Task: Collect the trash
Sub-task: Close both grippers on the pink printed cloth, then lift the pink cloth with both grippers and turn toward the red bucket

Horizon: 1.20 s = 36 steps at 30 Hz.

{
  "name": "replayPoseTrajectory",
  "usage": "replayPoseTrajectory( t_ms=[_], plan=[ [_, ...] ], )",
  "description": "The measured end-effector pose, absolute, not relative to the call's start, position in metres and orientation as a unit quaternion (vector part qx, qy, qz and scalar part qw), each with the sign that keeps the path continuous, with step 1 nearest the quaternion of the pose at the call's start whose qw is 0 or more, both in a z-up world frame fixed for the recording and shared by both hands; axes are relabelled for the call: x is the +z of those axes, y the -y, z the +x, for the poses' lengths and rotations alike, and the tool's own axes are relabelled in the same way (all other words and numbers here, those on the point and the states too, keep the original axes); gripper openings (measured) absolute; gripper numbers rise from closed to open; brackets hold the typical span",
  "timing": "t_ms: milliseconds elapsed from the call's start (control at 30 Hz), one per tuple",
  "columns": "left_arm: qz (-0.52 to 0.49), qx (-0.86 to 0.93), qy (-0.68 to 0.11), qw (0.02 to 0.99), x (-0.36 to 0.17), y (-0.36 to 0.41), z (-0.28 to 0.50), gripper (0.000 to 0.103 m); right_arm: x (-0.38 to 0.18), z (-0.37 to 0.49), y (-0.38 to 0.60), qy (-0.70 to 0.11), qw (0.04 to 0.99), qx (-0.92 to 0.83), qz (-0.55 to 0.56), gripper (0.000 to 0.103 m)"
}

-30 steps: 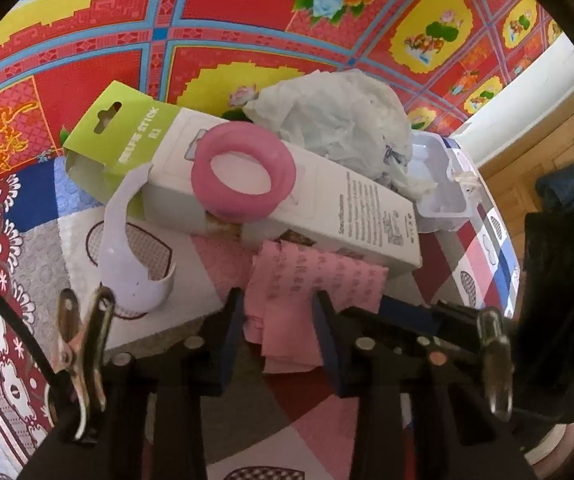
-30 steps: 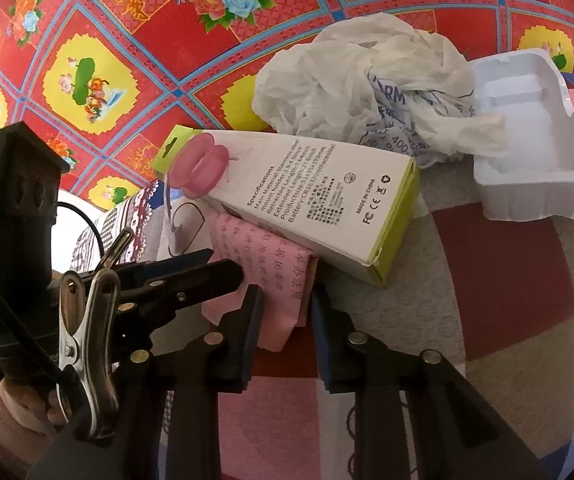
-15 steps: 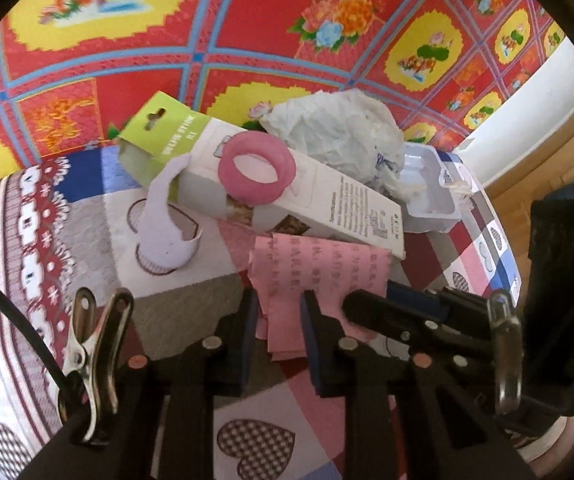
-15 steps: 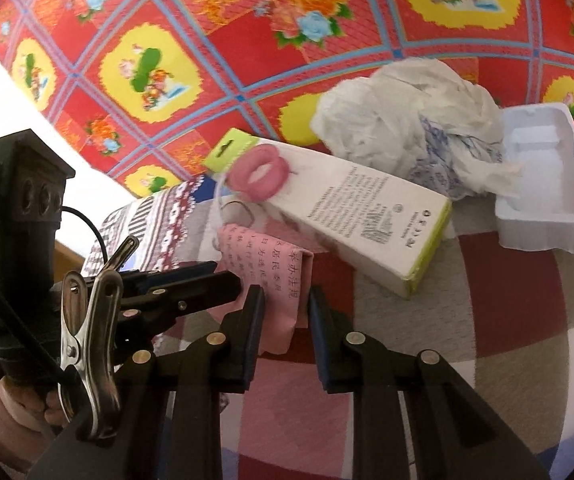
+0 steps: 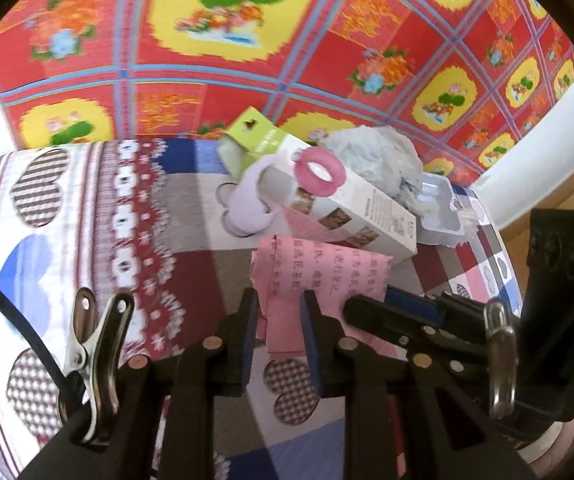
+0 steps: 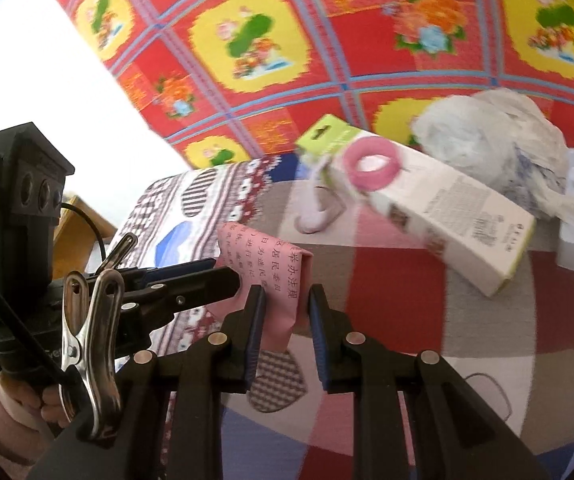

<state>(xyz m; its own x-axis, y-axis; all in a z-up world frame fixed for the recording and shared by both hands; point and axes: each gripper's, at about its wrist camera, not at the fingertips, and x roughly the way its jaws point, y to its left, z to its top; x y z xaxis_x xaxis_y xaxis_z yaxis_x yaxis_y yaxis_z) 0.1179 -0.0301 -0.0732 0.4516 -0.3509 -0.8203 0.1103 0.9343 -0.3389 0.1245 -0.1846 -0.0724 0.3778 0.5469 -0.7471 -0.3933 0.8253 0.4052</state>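
A folded pink paper [image 5: 319, 264] with printed characters hangs just above the patchwork quilt, held from two sides. My left gripper [image 5: 277, 300] is shut on its near edge. My right gripper [image 5: 367, 304] pinches its right corner. In the right wrist view the same pink paper [image 6: 271, 264] sits between the right gripper [image 6: 285, 294], with the left gripper [image 6: 231, 274] clamped on its left side. Behind it lie a white and green box [image 5: 351, 208] bearing a pink ring [image 5: 319, 168], crumpled white paper [image 5: 375, 156], a white plastic tray [image 5: 439, 208] and a curved white plastic piece [image 5: 251, 208].
The quilt [image 5: 87, 220] with heart patches covers the near surface. A red flowered cloth [image 5: 207, 40] spreads behind the trash pile. A white wall and wooden floor [image 5: 567, 200] lie to the right. A person's hand [image 6: 27, 400] holds the left gripper.
Both grippers rose and drew back from the pile, carrying the pink paper off the quilt. The left jaws narrowed onto the paper. The box and ring now look smaller and farther.
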Motion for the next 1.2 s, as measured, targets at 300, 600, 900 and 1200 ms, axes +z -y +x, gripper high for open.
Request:
replayPoseTrajectory(
  t_ms=[300, 600, 900, 1200],
  plan=[
    [-0.134, -0.108, -0.487, 0.856, -0.053, -0.01, 0.083, 0.022, -0.058, 0.102, 0.143, -0.468, 0.825, 0.31, 0.061, 0.024],
    [-0.144, -0.085, -0.473, 0.865, -0.038, -0.054, 0.049, 0.022, -0.043, 0.075, 0.091, -0.458, 0.823, 0.332, 0.048, 0.024],
    [-0.158, -0.062, -0.46, 0.872, -0.025, -0.112, 0.009, 0.022, -0.032, 0.047, 0.037, -0.453, 0.82, 0.35, 0.035, 0.024],
    [-0.167, -0.044, -0.449, 0.877, -0.02, -0.162, -0.026, 0.022, -0.027, 0.025, -0.014, -0.449, 0.816, 0.364, 0.019, 0.024]
  ],
)
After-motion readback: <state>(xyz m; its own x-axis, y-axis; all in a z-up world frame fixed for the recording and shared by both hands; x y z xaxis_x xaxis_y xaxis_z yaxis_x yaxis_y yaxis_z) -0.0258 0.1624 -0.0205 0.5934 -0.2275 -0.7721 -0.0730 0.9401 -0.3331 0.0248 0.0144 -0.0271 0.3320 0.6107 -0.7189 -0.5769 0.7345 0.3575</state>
